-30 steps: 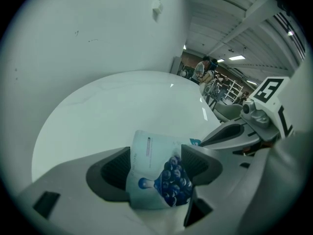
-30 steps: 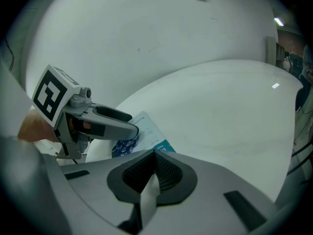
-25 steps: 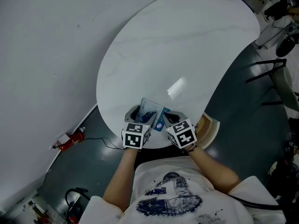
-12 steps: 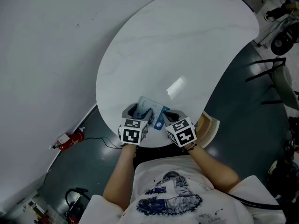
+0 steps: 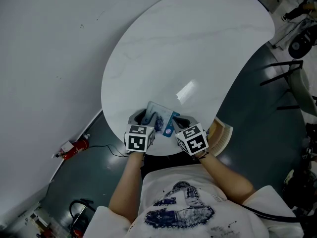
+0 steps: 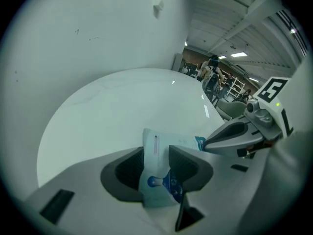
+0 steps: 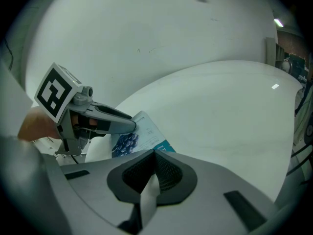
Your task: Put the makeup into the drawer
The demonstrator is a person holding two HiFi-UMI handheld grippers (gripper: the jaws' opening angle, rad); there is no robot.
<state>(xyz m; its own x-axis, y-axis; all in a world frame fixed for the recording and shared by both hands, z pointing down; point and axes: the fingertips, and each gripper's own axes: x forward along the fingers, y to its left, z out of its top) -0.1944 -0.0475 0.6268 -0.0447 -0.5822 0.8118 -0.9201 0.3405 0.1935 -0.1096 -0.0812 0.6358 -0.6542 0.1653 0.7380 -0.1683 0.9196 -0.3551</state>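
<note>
Head view: a flat pale-blue-and-white printed makeup sachet (image 5: 159, 118) sits over the near edge of the white oval table (image 5: 198, 43), between 2 tongs. The right gripper (image 5: 179, 125) is clamped on its edge. The left gripper (image 5: 141, 119) has just been closing and meets it on both sides. No drawer shows, so stowing remains. The sachet's printed face is up, and its long axis seems to slant away leftward.

Pale packet (image 5: 161, 114) w/ blue print, white table (image 5: 188, 48) w/ faint grey veins, white shirt (image 5: 163, 187) w/ blue graphic.
</note>
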